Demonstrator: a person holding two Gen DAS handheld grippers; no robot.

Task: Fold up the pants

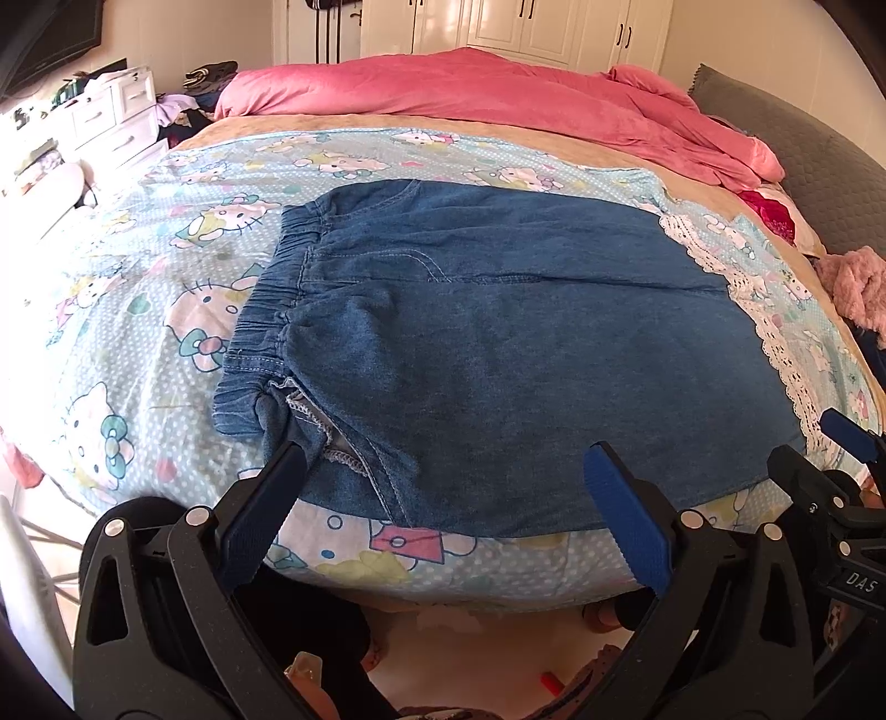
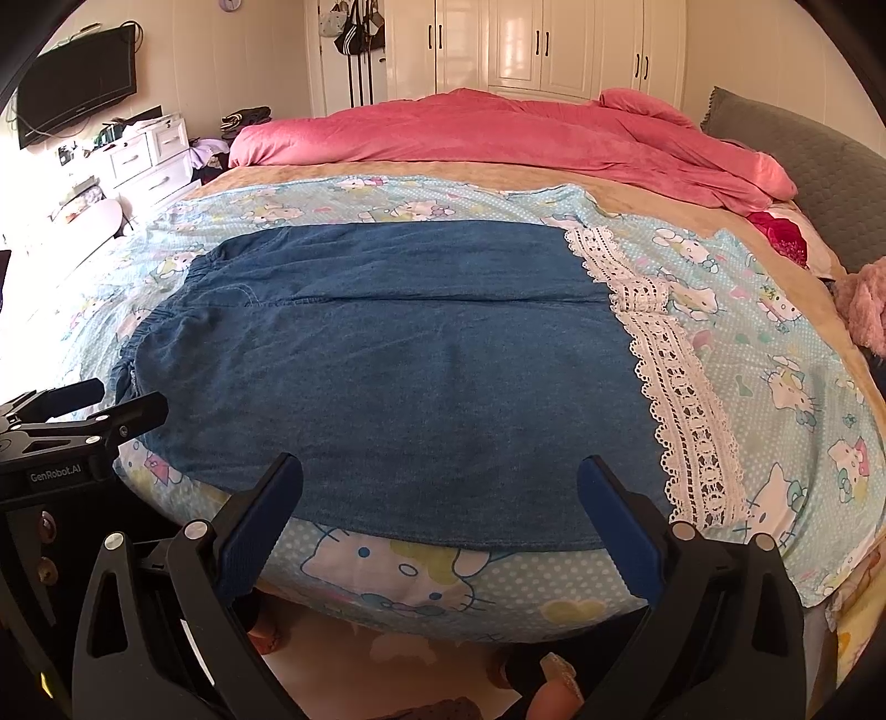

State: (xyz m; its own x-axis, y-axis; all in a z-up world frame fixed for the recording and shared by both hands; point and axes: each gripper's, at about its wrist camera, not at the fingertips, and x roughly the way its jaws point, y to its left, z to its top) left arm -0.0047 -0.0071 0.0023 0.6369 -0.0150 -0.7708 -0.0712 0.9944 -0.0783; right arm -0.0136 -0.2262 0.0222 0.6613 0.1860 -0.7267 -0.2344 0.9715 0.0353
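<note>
Blue denim pants lie flat across the bed, elastic waistband at the left and white lace hems at the right. The near layer is folded over toward the waistband. My left gripper hangs open over the pants' near edge, nothing between its blue pads. In the right wrist view the same pants fill the middle, with the lace hem on the right. My right gripper is open above the near edge, holding nothing. The left gripper shows at that view's left side.
The pants rest on a light blue cartoon-cat sheet on the bed. A pink duvet is heaped at the far side, with a grey headboard at right. White drawers and a TV stand left; wardrobes behind.
</note>
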